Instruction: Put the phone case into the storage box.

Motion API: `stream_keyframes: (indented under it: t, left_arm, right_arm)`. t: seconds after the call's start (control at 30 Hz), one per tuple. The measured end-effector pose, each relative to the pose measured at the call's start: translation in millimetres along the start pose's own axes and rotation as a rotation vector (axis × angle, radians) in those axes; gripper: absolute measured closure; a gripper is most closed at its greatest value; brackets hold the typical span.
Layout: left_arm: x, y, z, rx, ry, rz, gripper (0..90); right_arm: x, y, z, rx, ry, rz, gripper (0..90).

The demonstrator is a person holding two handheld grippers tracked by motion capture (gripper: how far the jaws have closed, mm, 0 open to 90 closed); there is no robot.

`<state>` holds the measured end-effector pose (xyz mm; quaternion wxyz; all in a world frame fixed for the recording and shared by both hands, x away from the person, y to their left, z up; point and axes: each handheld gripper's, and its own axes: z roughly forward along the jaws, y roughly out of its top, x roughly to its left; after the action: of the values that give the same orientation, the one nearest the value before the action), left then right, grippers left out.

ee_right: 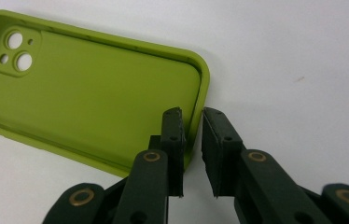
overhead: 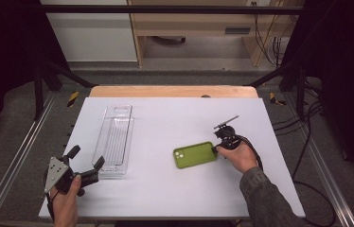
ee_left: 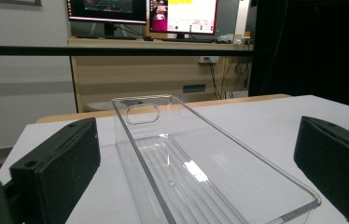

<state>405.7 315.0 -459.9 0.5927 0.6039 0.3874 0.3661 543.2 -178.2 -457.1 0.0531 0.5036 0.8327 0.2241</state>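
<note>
My right gripper [ee_right: 192, 116] has its two black jaws drawn close on either side of the short end wall of the soft lime-green phone case [overhead: 195, 154], which lies open side up on the white table [overhead: 165, 198], well to the right of the long clear plastic tray [overhead: 116, 139]. One pad sits inside the case and the other outside; a thin gap remains beside the rim, so I judge the jaws open and not pinching yet. The risk here, I think, is the thin bite: I would hold only a narrow lip of flexible wall, and when lifted the case could bend, swing down or peel out of the pads. If the inner pad presses onto the case floor instead of the wall, closing may just push the case across the smooth table. My left gripper [overhead: 86, 163] hangs wide open at the near end of the tray, holding nothing; its jaws stand either side of the tray, and a careless nudge there could shift the tray before the case arrives.
</note>
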Motion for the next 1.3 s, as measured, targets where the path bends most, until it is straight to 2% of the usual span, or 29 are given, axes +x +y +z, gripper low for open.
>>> stream_keyframes:
  t: [0.4, 0.57, 0.87, 1.1, 1.23, 1.3]
  left_arm:
    - [-0.1, -0.1, 0.4, 0.002, 0.000, 0.002, 0.3]
    - [0.0, 0.0, 0.2, 0.002, 0.001, 0.002, 0.3]
    - [0.3, -0.2, 0.1, 0.005, 0.000, 0.003, 0.3]
    - [-0.7, -0.2, 1.0, 0.006, -0.004, 0.007, 0.3]
    - [-1.5, -0.7, 2.7, 0.008, -0.007, 0.007, 0.3]
    - [-2.0, -0.7, 2.9, 0.010, -0.007, 0.009, 0.2]
  right_arm:
    - [-0.4, 0.2, 0.8, 0.002, -0.004, -0.003, 79.0]
    - [0.8, 1.2, 0.5, 0.010, -0.004, 0.019, 78.9]
    - [1.5, 1.0, 1.5, -0.001, -0.018, -0.003, 78.8]
    - [2.9, 0.5, 0.0, 0.018, -0.017, 0.021, 80.4]
    - [1.3, -1.4, -0.2, 0.013, -0.019, 0.017, 82.5]
    - [1.7, -1.1, -0.2, 0.013, -0.016, 0.037, 83.2]
